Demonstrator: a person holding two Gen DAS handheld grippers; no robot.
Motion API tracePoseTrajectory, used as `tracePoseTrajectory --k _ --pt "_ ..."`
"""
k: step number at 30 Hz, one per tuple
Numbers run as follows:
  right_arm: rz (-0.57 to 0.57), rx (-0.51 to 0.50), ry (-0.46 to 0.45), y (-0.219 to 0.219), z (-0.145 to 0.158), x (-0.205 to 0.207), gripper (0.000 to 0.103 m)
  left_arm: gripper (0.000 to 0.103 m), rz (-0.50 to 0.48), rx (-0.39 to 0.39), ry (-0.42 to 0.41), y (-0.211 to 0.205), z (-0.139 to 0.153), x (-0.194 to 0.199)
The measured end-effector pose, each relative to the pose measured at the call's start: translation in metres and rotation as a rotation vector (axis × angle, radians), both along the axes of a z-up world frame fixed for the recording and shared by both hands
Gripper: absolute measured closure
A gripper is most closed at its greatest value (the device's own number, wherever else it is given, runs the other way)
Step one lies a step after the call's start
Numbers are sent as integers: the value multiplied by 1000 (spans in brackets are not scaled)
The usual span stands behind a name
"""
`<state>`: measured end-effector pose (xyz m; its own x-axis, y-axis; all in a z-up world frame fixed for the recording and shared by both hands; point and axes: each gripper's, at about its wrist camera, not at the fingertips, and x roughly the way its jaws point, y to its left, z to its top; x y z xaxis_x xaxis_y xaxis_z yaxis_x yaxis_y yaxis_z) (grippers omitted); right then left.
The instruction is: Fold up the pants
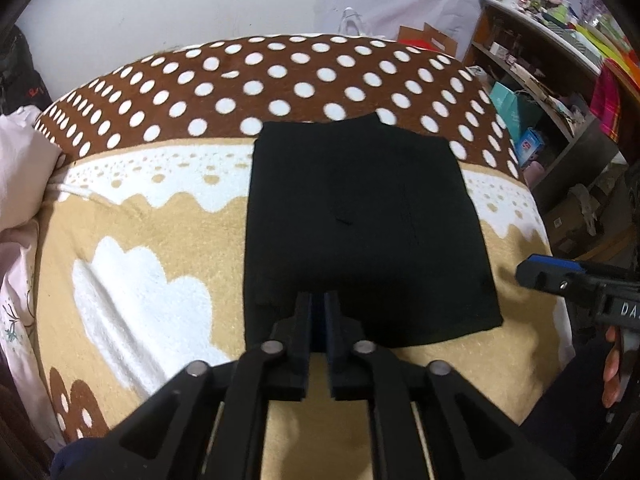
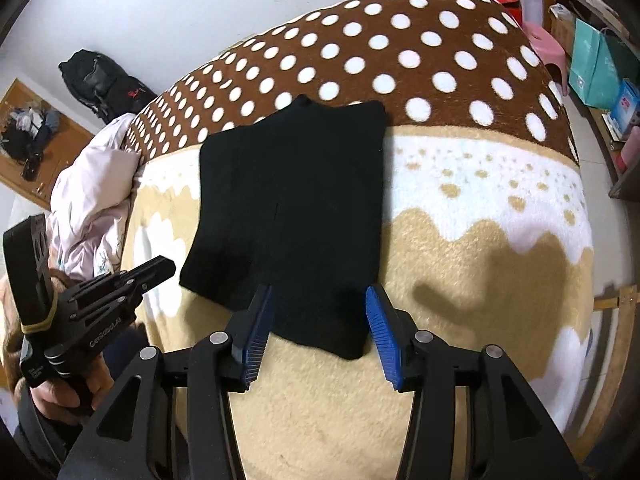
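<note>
The black pants (image 1: 360, 220) lie folded into a flat rectangle on the blanket (image 1: 160, 216), also shown as the pants (image 2: 292, 200) in the right wrist view. My left gripper (image 1: 318, 298) hovers over their near edge with its jaws a narrow slit apart and no cloth between them. From the right wrist view the left gripper (image 2: 162, 268) hangs clear of the pants' left corner. My right gripper (image 2: 318, 292) stands wide open above the near right corner, its blue pads (image 2: 380, 320) bare. In the left wrist view the right gripper (image 1: 536, 270) sits just off the pants' right edge.
The bed's blanket is beige with white clouds and a brown polka-dot band (image 1: 280, 80) at the far end. A pink quilt (image 2: 96, 200) is bunched at the left edge. Cluttered shelves (image 1: 560, 80), paper bags (image 2: 592, 72) and a pink stool (image 2: 548, 48) stand to the right.
</note>
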<state>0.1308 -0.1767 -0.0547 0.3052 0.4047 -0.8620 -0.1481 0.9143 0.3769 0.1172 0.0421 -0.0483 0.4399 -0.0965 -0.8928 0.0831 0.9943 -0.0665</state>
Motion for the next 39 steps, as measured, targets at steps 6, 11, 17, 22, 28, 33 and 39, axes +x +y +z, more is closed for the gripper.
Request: tracePoseTrajectory --k 6,11,17,22,28,33,39 --pt "-7 17 19 -6 -10 19 54 74 23 -31 1 18 -9 18" --pt "-4 26 38 -6 -27 36 54 63 65 -65 11 40 -24 42" --pt "4 28 72 -2 -49 54 54 53 99 -154 40 61 -41 68" --pt "4 45 69 -1 -57 64 54 48 81 -231 51 64 -53 81" --pt "14 62 50 10 -58 73 53 43 88 -327 61 64 -58 90" --pt "0 66 60 14 -63 80 53 38 38 -260 23 50 -61 90" --pt "45 64 32 21 -49 76 84 67 64 -288 30 48 -54 89"
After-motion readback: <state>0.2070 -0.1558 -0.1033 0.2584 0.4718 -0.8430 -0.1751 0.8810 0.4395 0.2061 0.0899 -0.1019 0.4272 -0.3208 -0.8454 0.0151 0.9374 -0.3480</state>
